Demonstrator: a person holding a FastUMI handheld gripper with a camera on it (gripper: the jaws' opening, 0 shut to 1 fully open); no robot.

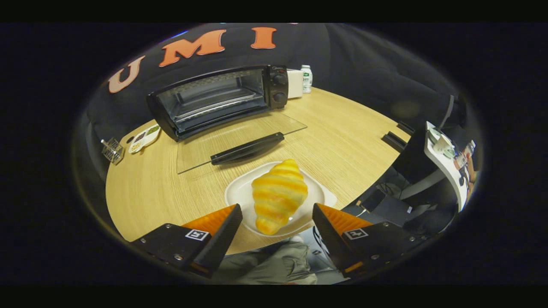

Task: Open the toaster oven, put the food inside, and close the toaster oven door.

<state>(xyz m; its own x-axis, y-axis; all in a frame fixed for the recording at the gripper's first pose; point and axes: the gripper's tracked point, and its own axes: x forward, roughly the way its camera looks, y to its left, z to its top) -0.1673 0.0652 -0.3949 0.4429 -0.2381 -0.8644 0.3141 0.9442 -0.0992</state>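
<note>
Wooden bench (pixel 342 141): toaster oven (pixel 218 100) door down; croissant (pixel 279 195) on plate (pixel 239 192) near edge, between spread, empty hand-held gripper (pixel 277 214) fingers, long axis pointing ovenward.

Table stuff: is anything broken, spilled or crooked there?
Nothing stands out. The toaster oven has its glass door folded flat onto the table, as the task needs. The croissant lies whole on its white plate, just ahead of the open gripper. No spills.

No readable text or labels
</note>
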